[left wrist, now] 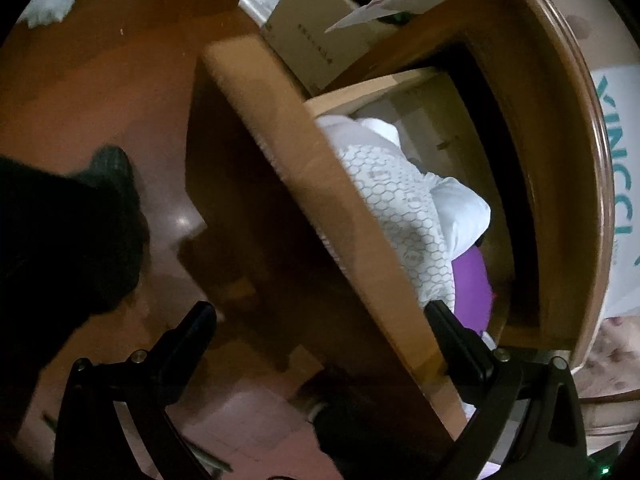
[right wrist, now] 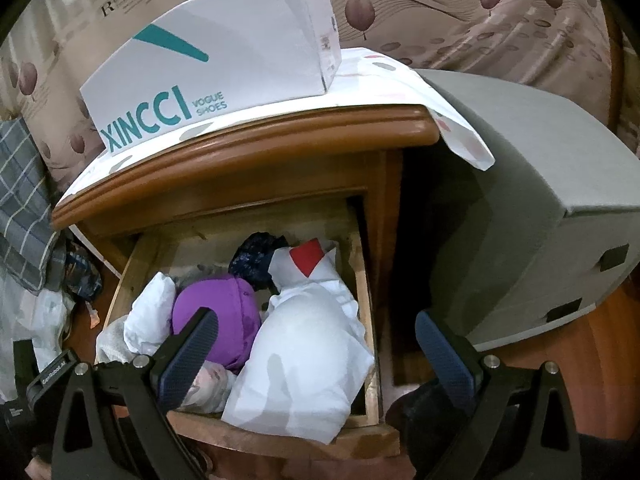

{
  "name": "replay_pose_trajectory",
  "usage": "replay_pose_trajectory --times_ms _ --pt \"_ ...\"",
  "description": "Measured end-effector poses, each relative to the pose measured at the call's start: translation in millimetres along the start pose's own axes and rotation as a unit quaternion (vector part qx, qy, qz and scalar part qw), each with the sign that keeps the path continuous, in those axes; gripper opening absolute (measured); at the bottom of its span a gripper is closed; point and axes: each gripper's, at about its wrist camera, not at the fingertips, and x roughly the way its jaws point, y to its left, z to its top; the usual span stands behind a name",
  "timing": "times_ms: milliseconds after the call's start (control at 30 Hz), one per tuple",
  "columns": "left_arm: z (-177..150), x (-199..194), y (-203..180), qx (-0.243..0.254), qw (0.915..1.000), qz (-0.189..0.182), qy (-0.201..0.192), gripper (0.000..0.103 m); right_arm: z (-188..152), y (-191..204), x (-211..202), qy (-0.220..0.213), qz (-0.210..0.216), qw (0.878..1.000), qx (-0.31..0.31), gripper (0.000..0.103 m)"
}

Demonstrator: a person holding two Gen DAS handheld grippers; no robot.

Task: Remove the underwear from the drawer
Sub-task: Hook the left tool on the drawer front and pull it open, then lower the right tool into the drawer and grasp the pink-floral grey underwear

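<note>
The wooden nightstand drawer [right wrist: 370, 312] stands pulled open, full of folded garments. In the right wrist view I see a purple piece [right wrist: 224, 312], a large white bundle [right wrist: 304, 356] with a red patch, a dark blue piece [right wrist: 256, 256] and a small white one [right wrist: 150, 316]. My right gripper [right wrist: 316, 344] is open above the drawer, empty. In the left wrist view the drawer front [left wrist: 320, 216] crosses the frame; a white hexagon-patterned garment [left wrist: 400, 208] and the purple piece [left wrist: 472, 288] lie behind it. My left gripper [left wrist: 320, 320] is open, straddling the drawer front.
A white XINCCI shoe box [right wrist: 216, 52] sits on the nightstand top [right wrist: 248, 152]. A grey box [right wrist: 532, 216] stands right of the nightstand. A cardboard box [left wrist: 320, 36] lies beyond the drawer. Plaid fabric [right wrist: 20, 208] hangs at left. Brown floor [left wrist: 100, 92] is below.
</note>
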Motion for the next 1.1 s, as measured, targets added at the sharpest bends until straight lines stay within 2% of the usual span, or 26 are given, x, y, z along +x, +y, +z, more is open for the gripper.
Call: replay_pose_trajectory --times_ms 100,233,300,467,600,767,933,1000,1067,1100 --pt "3 -3 -17 0.035 0.9986 0.034 -0.021 0.103 0 4 0 0.002 0.005 1.0 -0.009 0.101" --pt "5 -8 -41 0.083 0.9903 0.091 -0.065 0.103 -2 12 3 0.011 0.01 1.0 -0.027 0.101" --pt "3 -8 -44 0.1 0.9859 0.106 -0.082 0.103 -3 16 3 0.013 0.01 0.999 -0.038 0.101" --pt "-8 -36 -54 0.15 0.9731 0.127 -0.12 0.102 -5 26 1 0.009 0.009 0.998 -0.063 0.101" --pt "-15 -56 -58 0.228 0.9526 0.147 -0.138 0.102 -7 33 0 0.012 0.016 0.996 -0.081 0.101" --pt "-22 -72 -86 0.333 0.9201 0.138 -0.154 0.102 -13 46 -1 0.016 0.03 0.993 -0.117 0.101" --pt "-20 -82 -113 0.448 0.8691 0.118 -0.172 0.103 -19 56 4 0.031 0.047 0.988 -0.143 0.101" --pt "-18 -82 -118 0.476 0.8563 0.111 -0.167 0.103 -22 61 4 0.032 0.049 0.985 -0.16 0.101" --pt "-16 -80 -120 0.481 0.8548 0.108 -0.162 0.103 -23 65 5 0.032 0.051 0.984 -0.168 0.101" --pt "-13 -77 -120 0.481 0.8574 0.102 -0.152 0.103 -23 67 5 0.034 0.054 0.983 -0.171 0.101"
